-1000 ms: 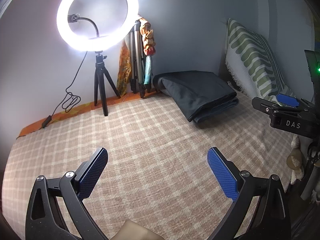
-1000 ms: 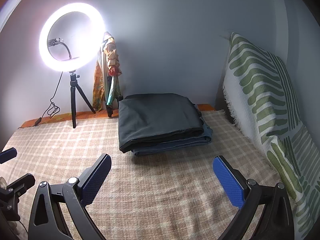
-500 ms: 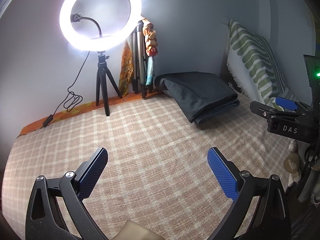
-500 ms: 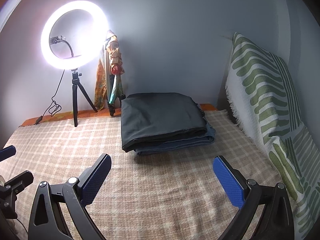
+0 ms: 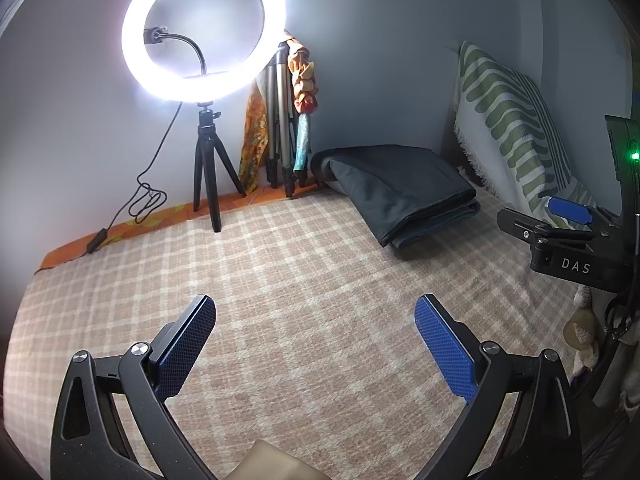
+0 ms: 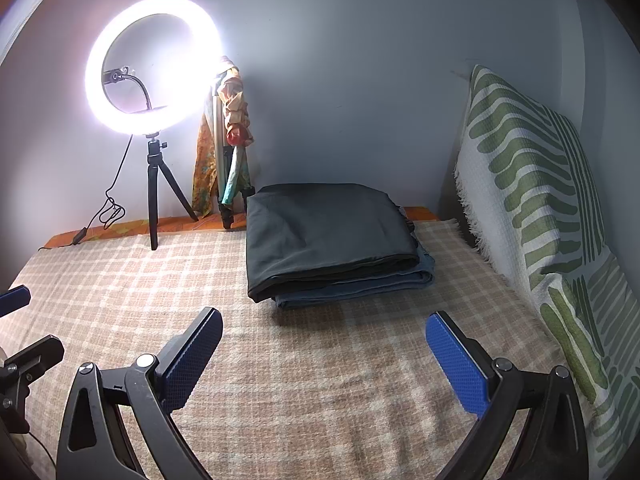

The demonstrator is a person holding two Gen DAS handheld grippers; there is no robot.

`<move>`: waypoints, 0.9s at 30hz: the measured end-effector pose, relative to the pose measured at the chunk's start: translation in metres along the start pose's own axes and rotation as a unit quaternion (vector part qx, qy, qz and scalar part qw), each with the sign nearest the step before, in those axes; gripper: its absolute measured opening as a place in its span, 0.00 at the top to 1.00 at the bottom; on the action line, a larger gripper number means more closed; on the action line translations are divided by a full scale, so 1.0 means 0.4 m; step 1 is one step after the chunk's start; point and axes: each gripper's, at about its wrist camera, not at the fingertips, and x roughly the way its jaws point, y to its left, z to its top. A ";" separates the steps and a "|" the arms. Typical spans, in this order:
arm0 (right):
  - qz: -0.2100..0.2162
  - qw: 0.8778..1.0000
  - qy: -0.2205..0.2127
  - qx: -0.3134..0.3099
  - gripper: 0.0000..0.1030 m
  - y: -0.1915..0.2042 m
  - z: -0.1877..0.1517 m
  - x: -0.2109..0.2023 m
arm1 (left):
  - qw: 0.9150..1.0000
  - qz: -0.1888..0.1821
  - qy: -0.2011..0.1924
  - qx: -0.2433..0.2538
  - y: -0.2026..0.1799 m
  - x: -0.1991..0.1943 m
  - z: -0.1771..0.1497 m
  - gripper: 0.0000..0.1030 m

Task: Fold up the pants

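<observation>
Both sets of tongs are hovering over the checked bedspread [image 6: 320, 400], empty and spread wide: the left tongs [image 5: 316, 328] toward the middle of the bed, the right tongs [image 6: 324, 344] facing the clothes. The pants [image 6: 332, 232] are lying folded at the far end near the wall, a dark charcoal pair stacked on a bluish pair [image 6: 360, 286], both looking finished. To my eye the folding is done or nearly so. If anything is left, it is squaring the top pair, whose front-left corner is overhanging the lower one; pressing flat would work better than pinching. There is plenty of open bedspread in front for moving. The striped pillow [image 6: 540, 200] is crowding the right side, and the ring light [image 5: 204, 32] and its tripod [image 5: 208, 168] are standing at the back left.
</observation>
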 end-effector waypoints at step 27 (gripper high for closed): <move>0.005 1.000 0.010 -0.002 0.00 0.005 -0.008 0.011 | 1.000 -0.003 -0.022 0.001 0.010 -0.017 -0.006 0.03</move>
